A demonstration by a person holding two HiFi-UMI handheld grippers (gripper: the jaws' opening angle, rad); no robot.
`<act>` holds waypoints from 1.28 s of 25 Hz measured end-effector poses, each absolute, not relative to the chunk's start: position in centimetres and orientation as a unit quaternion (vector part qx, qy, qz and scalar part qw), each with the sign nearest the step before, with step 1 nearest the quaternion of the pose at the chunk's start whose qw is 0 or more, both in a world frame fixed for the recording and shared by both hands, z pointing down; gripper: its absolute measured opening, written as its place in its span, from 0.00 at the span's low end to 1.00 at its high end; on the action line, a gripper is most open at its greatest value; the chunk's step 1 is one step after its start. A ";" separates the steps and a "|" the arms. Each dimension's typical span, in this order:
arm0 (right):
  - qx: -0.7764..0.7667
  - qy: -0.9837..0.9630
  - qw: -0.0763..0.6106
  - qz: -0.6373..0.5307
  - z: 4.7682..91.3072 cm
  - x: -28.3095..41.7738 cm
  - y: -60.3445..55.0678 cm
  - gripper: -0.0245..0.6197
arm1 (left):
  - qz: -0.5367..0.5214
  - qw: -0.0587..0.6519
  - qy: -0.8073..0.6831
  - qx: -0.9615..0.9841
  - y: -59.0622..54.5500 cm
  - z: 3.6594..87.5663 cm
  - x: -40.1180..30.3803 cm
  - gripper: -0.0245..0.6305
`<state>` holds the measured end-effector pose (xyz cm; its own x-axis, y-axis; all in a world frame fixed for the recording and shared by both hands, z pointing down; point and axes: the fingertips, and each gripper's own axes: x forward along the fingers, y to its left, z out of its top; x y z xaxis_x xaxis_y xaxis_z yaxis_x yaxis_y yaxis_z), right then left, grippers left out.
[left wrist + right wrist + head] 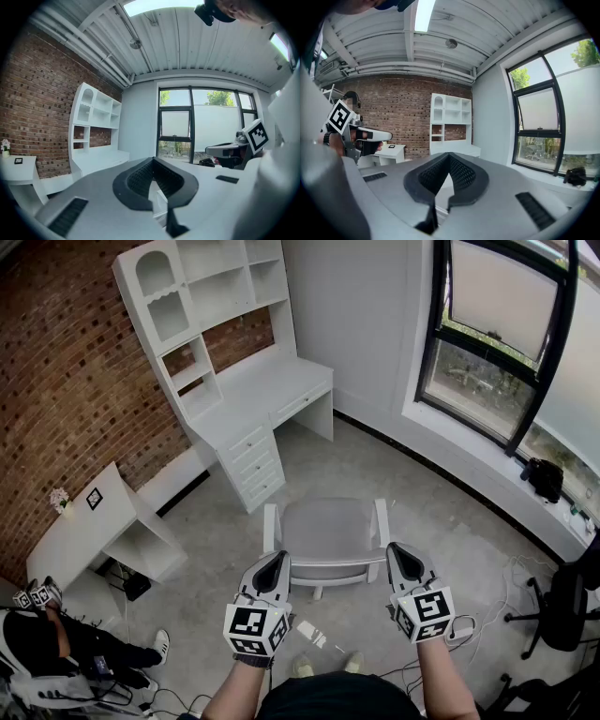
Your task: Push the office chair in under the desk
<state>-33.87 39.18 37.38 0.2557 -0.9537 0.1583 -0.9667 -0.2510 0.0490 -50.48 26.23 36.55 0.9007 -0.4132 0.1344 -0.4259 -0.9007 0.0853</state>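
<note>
Office chair stands out on the concrete floor, approx mid-floor, well apart from the desk & not under it. Chair's back is twd the person, seat twd the desk. Desk is white w/ a shelf hutch on top. It sits at the floor's far edge along the brick wall, near the corner w/ the white wall. Drawers at one end, open knee space at the other.

L gripper: jaws clenched, pads together, nothing btwn them. Its tip lies at the chair back's left corner; can't tell if it touches. R gripper: also clenched tight & empty, tip at the chair back's right corner, same doubt re contact. Both are held approx level, side by side, w/ the chair back spanning the gap btwn them.

Elsewhere: low white table by the brick wall at the floor's left edge, w/ a small flower pot & a marker card on top. Seated person at the floor's near-left corner. Window along the right-hand wall, black bag on its sill. Black chair at the floor's right edge, cables on the floor near it.
</note>
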 end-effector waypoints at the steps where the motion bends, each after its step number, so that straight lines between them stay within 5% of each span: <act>1: 0.788 -0.610 0.067 0.049 37.4 -34.0 39.3 0.04 | 0.057 0.056 -0.216 0.973 26.5 36.5 -50.5 0.05; 16: 0.766 -0.638 0.050 0.058 37.8 -34.4 39.2 0.04 | 0.062 0.060 -0.202 0.976 26.9 36.9 -50.2 0.05; 32: 0.696 -0.704 0.135 0.041 43.6 -34.5 39.6 0.05 | 0.163 -0.031 -0.152 0.974 29.9 44.4 -47.6 0.05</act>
